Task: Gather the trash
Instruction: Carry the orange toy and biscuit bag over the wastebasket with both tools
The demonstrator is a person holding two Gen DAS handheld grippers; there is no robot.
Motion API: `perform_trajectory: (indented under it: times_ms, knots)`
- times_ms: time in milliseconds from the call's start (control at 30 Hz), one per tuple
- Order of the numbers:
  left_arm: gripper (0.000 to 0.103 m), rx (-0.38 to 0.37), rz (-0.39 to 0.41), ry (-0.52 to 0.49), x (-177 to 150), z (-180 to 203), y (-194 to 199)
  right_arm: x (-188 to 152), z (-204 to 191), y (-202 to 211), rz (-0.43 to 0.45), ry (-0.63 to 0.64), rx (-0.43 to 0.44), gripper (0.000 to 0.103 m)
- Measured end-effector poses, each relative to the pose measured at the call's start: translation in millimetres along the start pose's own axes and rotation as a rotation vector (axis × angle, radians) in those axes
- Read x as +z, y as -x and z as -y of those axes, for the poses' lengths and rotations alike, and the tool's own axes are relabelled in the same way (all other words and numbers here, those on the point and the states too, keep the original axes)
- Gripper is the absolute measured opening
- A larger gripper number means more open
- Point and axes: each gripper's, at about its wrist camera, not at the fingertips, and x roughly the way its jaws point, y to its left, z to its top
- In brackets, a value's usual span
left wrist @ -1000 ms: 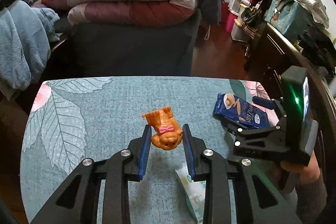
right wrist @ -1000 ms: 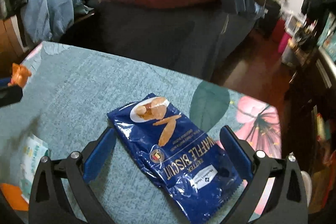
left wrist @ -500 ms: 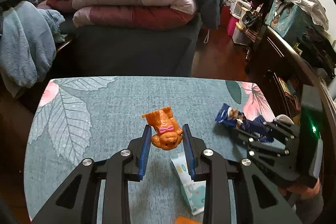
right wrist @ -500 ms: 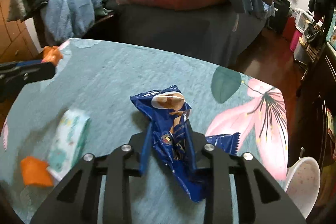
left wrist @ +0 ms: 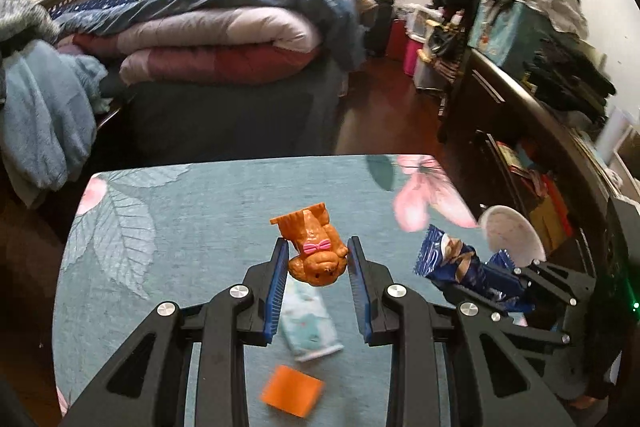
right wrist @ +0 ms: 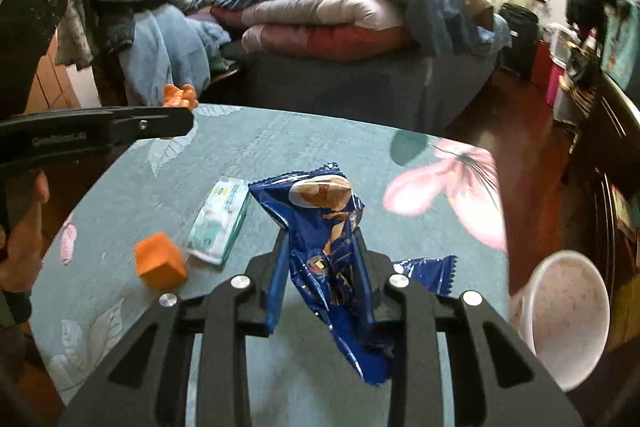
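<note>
Lower centre of right view, right gripper [right wrist: 320,267] pinches crumpled wrapper [right wrist: 324,227]; w/ loose foil it may slip short of bin [right wrist: 564,319]. Left gripper [left wrist: 318,267] clamps toy dog [left wrist: 314,253].

Both grippers are showing black skeletal linkage arms with silver screw heads and blue finger pads [left wrist: 278,283]. A green indicator is glowing at the left view's three o'clock edge.

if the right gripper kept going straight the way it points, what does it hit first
Probably the bare teal tablecloth just past the crumpled blue biscuit wrapper that the right gripper is clamped on. The wipes pack lies left of that line. Depth is unclear.
</note>
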Motion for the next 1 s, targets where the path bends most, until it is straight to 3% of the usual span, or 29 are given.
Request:
perform_trajectory:
  times_ms: [233, 633, 1000]
  knots:
    - [0.03, -0.111, 0.017, -0.075, -8, 66, 7, -34, 37, 50, 0.035, -0.103, -0.056, 0.031]
    - [0.03, -0.279, 0.004, -0.2, -11, 179, -17, -92, 132, 111, 0.11, -0.306, -0.188, 0.033]
    - [0.03, -0.387, -0.042, -0.267, -8, 281, -83, -135, 238, 101, 0.132, -0.5, -0.341, 0.036]
